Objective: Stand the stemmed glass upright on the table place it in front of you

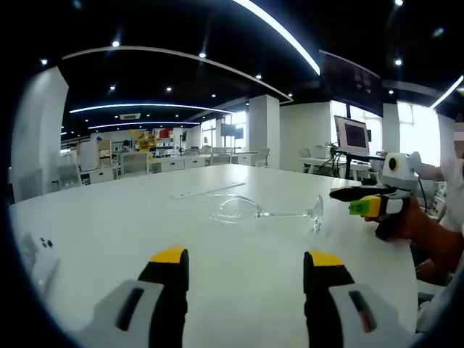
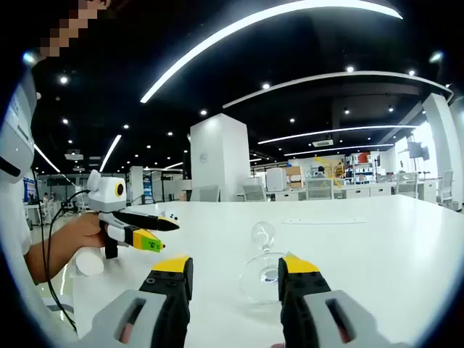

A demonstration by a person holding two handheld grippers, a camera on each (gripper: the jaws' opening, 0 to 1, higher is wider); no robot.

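The clear stemmed glass (image 1: pixel 262 211) lies on its side on the white table (image 1: pixel 130 225), bowl to the left and foot to the right in the left gripper view. My left gripper (image 1: pixel 246 259) is open, well short of the glass, with nothing between its jaws. The right gripper (image 1: pixel 345 201), held in a hand, comes in from the right, close to the foot. In the right gripper view the glass (image 2: pixel 261 275) lies with its foot toward me, just beyond my open right gripper (image 2: pixel 235 267). The left gripper (image 2: pixel 164 230) shows at the left, open, in a hand.
A clear flat strip (image 1: pixel 206 191) lies on the table beyond the glass, also seen as the strip (image 2: pixel 322 221). A small white object (image 1: pixel 36 255) sits at the left table edge. Office desks, chairs and a white pillar (image 2: pixel 221 156) stand behind. A person's sleeve (image 1: pixel 455 181) is at the right.
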